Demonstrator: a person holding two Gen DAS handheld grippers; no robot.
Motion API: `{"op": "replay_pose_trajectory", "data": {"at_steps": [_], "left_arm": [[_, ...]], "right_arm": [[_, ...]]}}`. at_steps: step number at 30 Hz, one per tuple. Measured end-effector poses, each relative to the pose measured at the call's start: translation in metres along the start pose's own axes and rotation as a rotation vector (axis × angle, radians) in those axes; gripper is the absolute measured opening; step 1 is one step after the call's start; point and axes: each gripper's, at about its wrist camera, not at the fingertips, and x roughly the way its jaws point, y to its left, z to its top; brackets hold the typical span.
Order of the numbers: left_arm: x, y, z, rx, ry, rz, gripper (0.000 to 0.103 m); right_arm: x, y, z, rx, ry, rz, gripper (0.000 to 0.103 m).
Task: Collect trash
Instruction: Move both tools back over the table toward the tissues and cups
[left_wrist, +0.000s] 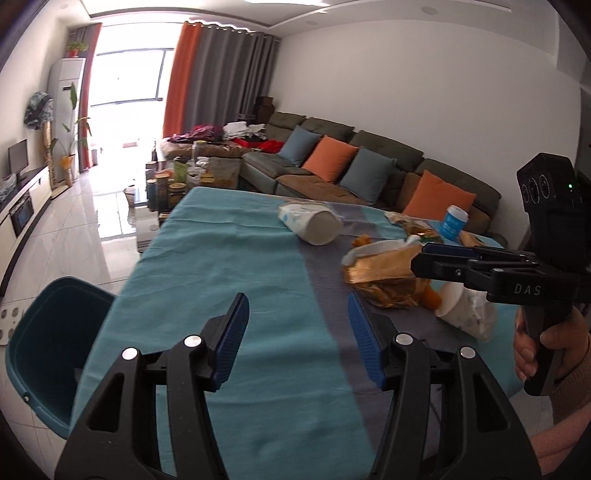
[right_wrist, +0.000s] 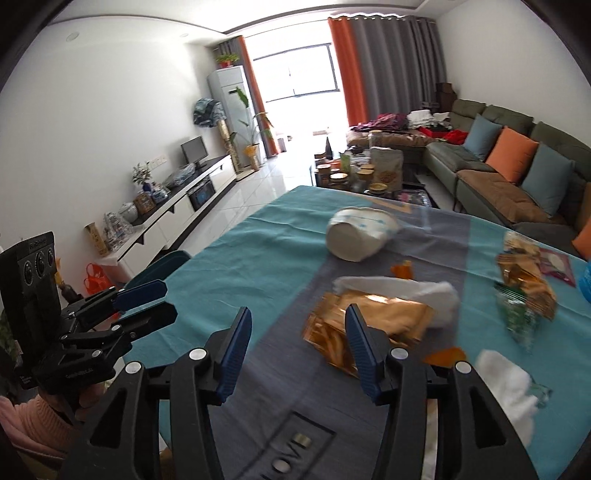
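Trash lies on a table (left_wrist: 229, 258) covered with a teal cloth and a grey runner. A white paper cup (left_wrist: 314, 225) (right_wrist: 360, 236) lies on its side. A gold snack bag (left_wrist: 384, 273) (right_wrist: 369, 317) rests against white tissue (right_wrist: 424, 291). Another tipped cup (left_wrist: 465, 306) lies near the front, and green-gold wrappers (right_wrist: 524, 291) sit further right. My left gripper (left_wrist: 297, 306) (right_wrist: 168, 299) is open over bare cloth. My right gripper (right_wrist: 297, 317) (left_wrist: 419, 256) is open just before the gold bag, with nothing between its fingers.
A teal plastic chair (left_wrist: 48, 332) stands at the table's left edge. A blue cup (left_wrist: 454, 221) stands at the far right. Beyond are a coffee table with jars (right_wrist: 354, 173), a sofa with cushions (left_wrist: 332, 158) and a TV bench (right_wrist: 177, 206). A hand (left_wrist: 546, 350) holds the right gripper.
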Motion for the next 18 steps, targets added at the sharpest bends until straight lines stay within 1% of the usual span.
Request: {"op": "replay_pose_trajectory", "data": {"at_steps": [6, 9, 12, 18], "left_arm": [[0.022, -0.075, -0.009, 0.101, 0.040, -0.176, 0.054], [0.034, -0.108, -0.012, 0.165, 0.058, -0.233, 0.052], [0.048, -0.132, -0.014, 0.211, 0.078, -0.269, 0.050], [0.069, -0.151, -0.013, 0.250, 0.133, -0.287, 0.038]], "right_arm": [[-0.046, -0.054, -0.024, 0.089, -0.042, -0.116, 0.053], [-0.059, -0.070, -0.037, 0.108, -0.049, -0.145, 0.055], [-0.061, -0.084, -0.048, 0.141, -0.038, -0.134, 0.055], [-0.054, -0.094, -0.061, 0.152, -0.013, -0.100, 0.055]]}}
